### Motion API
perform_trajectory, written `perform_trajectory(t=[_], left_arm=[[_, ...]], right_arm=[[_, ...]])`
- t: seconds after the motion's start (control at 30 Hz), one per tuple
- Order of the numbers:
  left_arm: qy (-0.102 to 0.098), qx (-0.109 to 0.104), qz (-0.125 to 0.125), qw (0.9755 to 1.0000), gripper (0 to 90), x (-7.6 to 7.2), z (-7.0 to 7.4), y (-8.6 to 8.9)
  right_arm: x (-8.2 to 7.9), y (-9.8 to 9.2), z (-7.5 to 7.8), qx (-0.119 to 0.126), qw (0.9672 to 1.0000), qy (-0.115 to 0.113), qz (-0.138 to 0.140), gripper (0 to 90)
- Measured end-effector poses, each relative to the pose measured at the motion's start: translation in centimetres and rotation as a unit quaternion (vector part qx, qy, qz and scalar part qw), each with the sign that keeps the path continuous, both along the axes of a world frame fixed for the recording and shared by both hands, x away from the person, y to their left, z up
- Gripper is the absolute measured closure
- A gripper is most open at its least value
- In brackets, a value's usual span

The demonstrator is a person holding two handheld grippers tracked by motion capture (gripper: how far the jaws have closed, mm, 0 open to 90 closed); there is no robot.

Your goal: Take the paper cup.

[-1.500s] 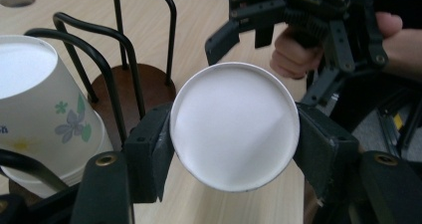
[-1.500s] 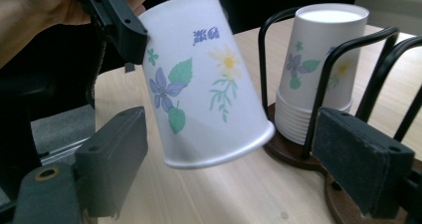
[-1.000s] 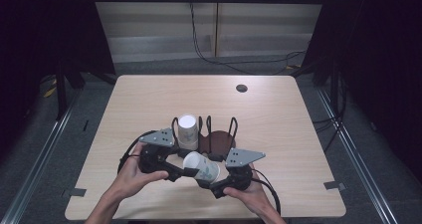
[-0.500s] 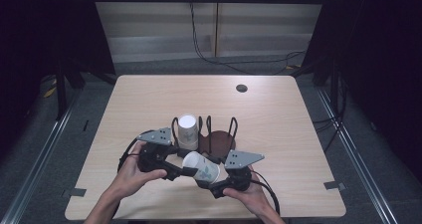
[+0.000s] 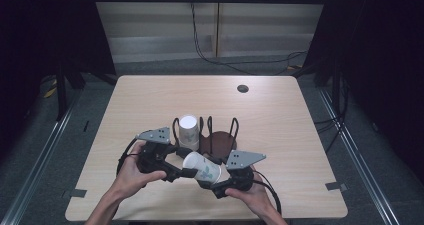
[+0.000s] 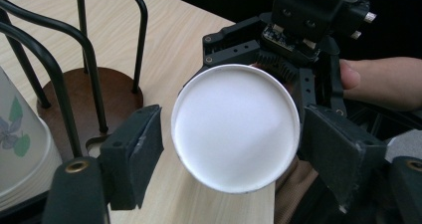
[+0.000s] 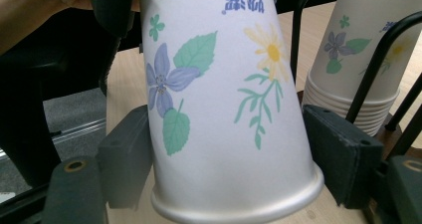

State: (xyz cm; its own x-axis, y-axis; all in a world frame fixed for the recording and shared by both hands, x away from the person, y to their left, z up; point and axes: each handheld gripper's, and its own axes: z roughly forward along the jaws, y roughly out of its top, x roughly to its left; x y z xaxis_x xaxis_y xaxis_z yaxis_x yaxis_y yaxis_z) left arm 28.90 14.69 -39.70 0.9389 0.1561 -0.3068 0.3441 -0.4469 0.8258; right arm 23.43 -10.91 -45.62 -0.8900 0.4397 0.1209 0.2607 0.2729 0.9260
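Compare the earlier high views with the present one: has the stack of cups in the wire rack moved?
No. The stack of cups stands at the same spot inside the wire rack.

The white paper cup with painted flowers and green leaves (image 7: 219, 99) bears a small blue printed mark near its base, upside down and too blurred to read. Nothing else carries writing.

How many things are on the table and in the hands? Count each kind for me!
Loose paper cup, lying between the two grippers: 1
Stack of paper cups in the rack (too tightly nested to count singly): 1
Black wire rack with brown base: 1
Grippers, left gripper and right gripper: 2
Small dark round thing on the far side of the table: 1
Total: 6
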Motion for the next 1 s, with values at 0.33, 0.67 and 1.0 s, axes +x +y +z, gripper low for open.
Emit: perform_trajectory(t=[0.33,0.67,1.0], left_arm=[[-0.024,0.011,0.014,0.9996,16.6,0.1,0.7,0.6],[-0.062,0.037,0.020,0.9972,20.6,-0.2,1.5,1.5],[-0.092,0.044,0.045,0.9937,17.4,-0.1,1.4,3.2]], right_arm=[[0.4,-0.6,0.5,-0.014,0.9998,0.006,-0.010,24.3],[0.6,-1.3,1.4,-0.028,0.9994,0.013,-0.013,25.5],[1.7,-2.1,3.4,-0.068,0.9970,0.037,-0.001,27.0]])
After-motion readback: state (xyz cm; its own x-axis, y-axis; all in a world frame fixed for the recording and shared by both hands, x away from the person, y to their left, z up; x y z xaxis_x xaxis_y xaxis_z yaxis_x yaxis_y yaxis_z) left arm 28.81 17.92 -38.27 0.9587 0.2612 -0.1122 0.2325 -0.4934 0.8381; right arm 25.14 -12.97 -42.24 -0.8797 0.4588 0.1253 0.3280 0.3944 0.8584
